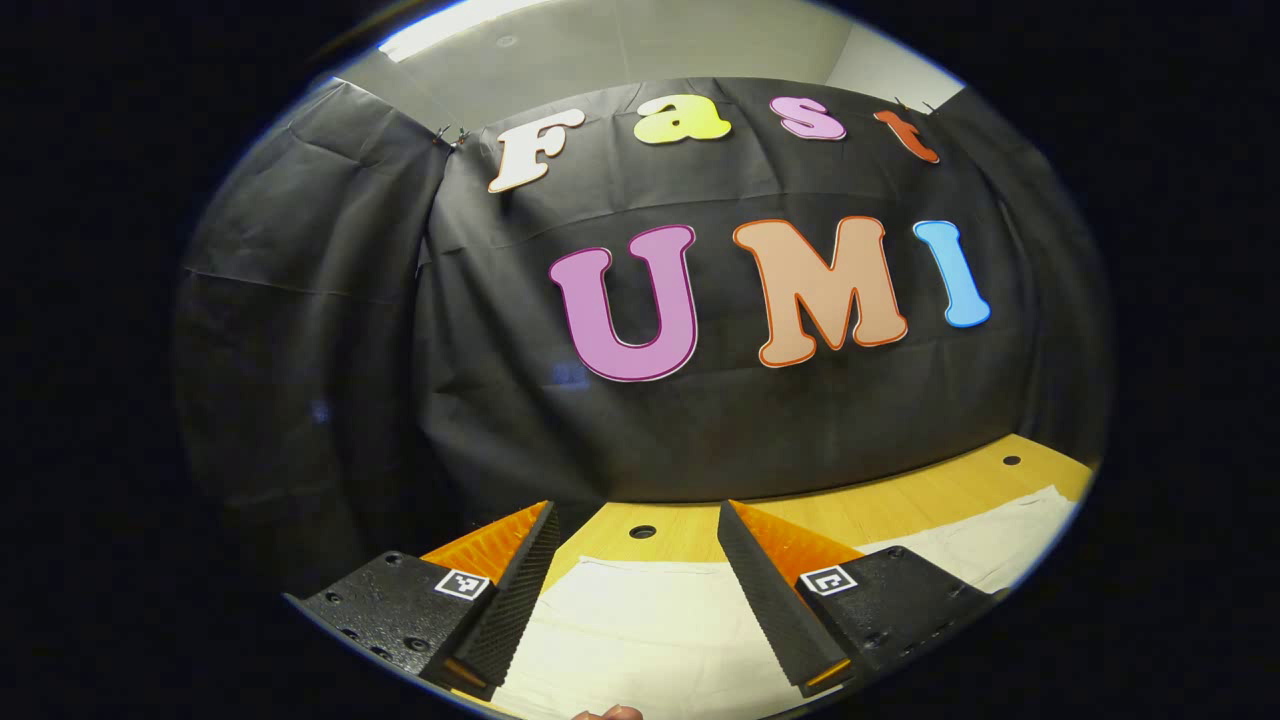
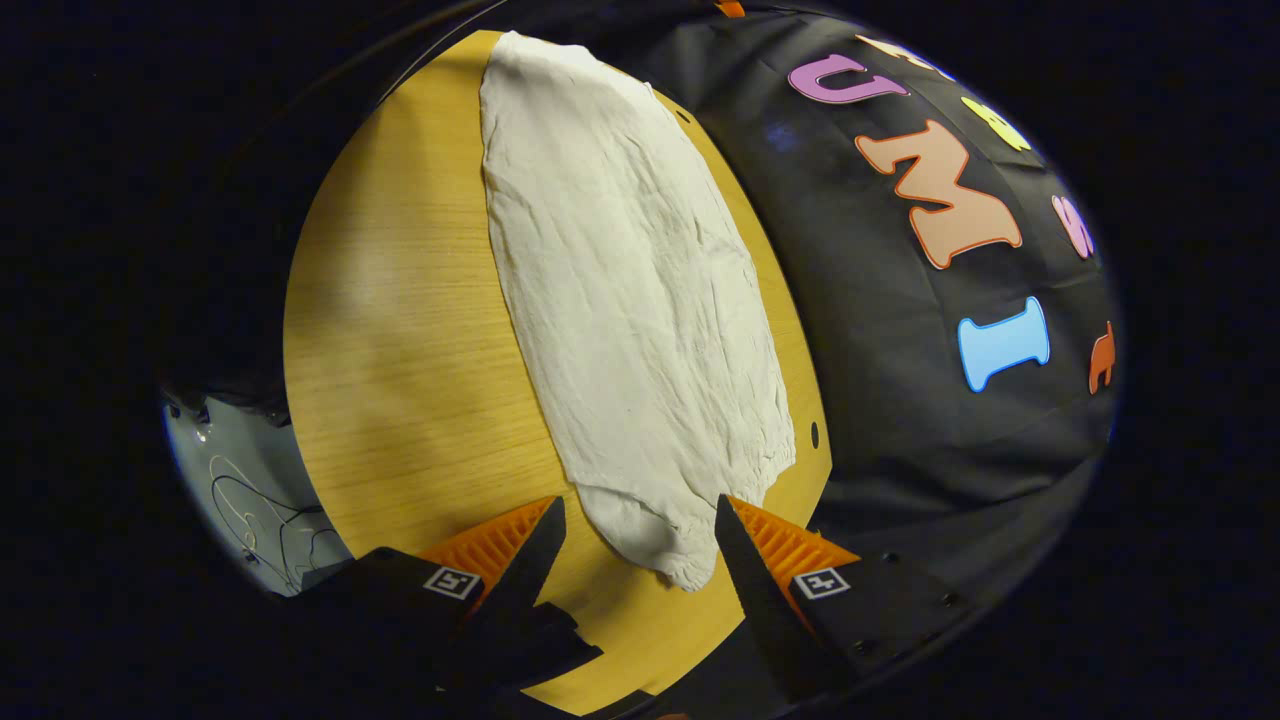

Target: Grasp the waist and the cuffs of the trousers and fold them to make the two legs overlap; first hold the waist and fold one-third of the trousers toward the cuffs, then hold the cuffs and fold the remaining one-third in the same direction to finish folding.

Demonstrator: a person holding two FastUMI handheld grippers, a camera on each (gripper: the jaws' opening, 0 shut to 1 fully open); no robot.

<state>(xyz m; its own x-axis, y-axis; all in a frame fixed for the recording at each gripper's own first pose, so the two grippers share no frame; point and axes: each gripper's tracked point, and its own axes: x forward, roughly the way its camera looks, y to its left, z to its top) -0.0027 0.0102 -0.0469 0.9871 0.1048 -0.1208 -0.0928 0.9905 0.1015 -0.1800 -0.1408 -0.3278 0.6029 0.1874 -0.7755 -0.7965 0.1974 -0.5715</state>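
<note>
Both my tongs are spread wide right now, gripping nothing. My left gripper (image 1: 640, 590) hovers over the near part of the cream-white cotton trousers (image 1: 640, 630), flat on the light wooden tabletop (image 1: 900, 505). My right gripper (image 2: 635, 560) straddles one narrow end of the trousers (image 2: 630, 290), not touching it that I can tell; their long axis runs straight away from it toward the table's far edge.

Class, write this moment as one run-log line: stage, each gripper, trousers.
stage: pre-grasp | left gripper: open above trousers | right gripper: open, straddling trousers' near end | trousers: flat on table, ungrasped
</note>
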